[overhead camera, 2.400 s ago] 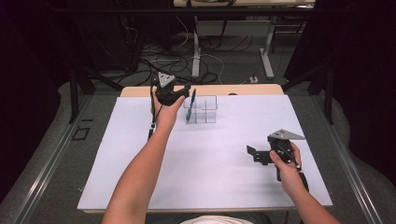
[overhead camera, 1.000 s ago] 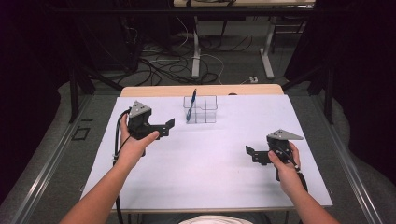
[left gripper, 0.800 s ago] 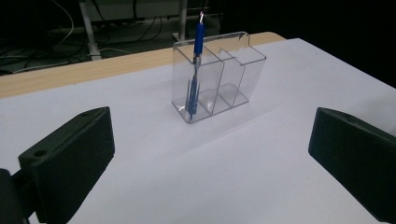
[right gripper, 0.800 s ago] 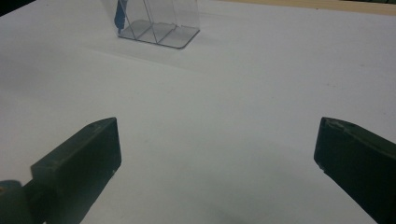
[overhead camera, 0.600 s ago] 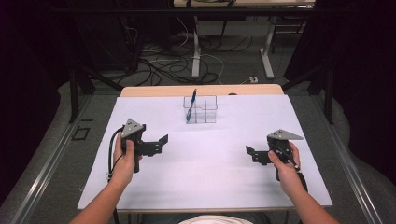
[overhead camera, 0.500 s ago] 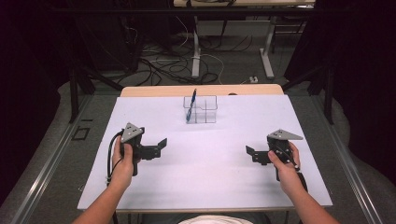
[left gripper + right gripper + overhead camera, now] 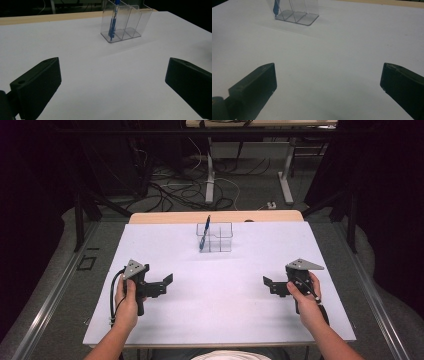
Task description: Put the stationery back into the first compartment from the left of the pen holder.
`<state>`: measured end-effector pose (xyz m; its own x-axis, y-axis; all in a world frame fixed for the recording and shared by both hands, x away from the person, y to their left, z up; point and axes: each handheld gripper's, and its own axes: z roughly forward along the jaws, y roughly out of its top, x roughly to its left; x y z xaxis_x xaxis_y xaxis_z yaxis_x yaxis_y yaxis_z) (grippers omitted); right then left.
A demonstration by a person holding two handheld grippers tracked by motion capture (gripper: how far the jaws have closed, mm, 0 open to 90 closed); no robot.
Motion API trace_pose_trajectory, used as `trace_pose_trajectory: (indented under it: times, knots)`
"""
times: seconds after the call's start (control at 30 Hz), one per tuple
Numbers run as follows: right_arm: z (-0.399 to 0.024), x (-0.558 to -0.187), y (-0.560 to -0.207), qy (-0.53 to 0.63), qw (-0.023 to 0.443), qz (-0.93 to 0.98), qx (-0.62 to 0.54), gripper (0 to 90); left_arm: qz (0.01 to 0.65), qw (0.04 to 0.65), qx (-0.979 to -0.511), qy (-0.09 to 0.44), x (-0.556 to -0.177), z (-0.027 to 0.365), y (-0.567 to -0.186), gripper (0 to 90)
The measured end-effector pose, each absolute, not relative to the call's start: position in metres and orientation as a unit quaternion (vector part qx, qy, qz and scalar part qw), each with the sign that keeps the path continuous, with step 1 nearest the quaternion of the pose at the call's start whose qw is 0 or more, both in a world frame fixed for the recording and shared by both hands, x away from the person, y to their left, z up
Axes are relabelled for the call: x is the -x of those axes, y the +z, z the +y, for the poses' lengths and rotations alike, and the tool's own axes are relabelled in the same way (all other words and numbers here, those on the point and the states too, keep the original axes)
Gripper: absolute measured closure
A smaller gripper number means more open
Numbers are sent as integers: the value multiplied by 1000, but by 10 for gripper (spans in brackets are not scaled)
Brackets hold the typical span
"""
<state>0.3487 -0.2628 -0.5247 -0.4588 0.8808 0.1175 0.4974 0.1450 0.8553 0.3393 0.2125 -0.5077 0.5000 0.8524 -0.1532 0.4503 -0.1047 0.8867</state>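
Now that my left gripper (image 7: 167, 284) has drawn back from the clear organiser (image 7: 215, 238) to the near-left part of the white table (image 7: 220, 320), the blue pen (image 7: 204, 233) stands on its own in the organiser's leftmost compartment, leaning against the divider with its top above the rim; I judge the placing step done and both tools at rest. My left gripper is empty, its jaws spread wide with bare tabletop between them in the left gripper view, where the pen (image 7: 112, 23) and organiser (image 7: 130, 21) lie well ahead. My right gripper (image 7: 268, 285) has kept its place at the near-right through the interval, likewise spread wide and holding nothing; in the right gripper view the organiser (image 7: 298, 11) sits far off at the top, the pen (image 7: 275, 7) just inside its left cell. Both grippers point inward toward each other, well apart. Nothing lies on the sheet between them and the organiser, so no obstacle bars a fresh reach. Beyond the far wooden edge (image 7: 165, 216), cables (image 7: 175, 195) and table legs (image 7: 285, 180) on the floor stay clear of the work
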Motion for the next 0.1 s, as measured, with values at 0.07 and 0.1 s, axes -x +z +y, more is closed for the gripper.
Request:
trace_pose_trajectory:
  times: [0.07,0.1]
  knots:
    - [-263,-349,-525,450,213,726,-474,0,457,488,-714,207,-339,213,-509,2]
    - [-263,-349,-525,449,214,726,-474,0,457,490,-714,205,-339,213,-509,2]
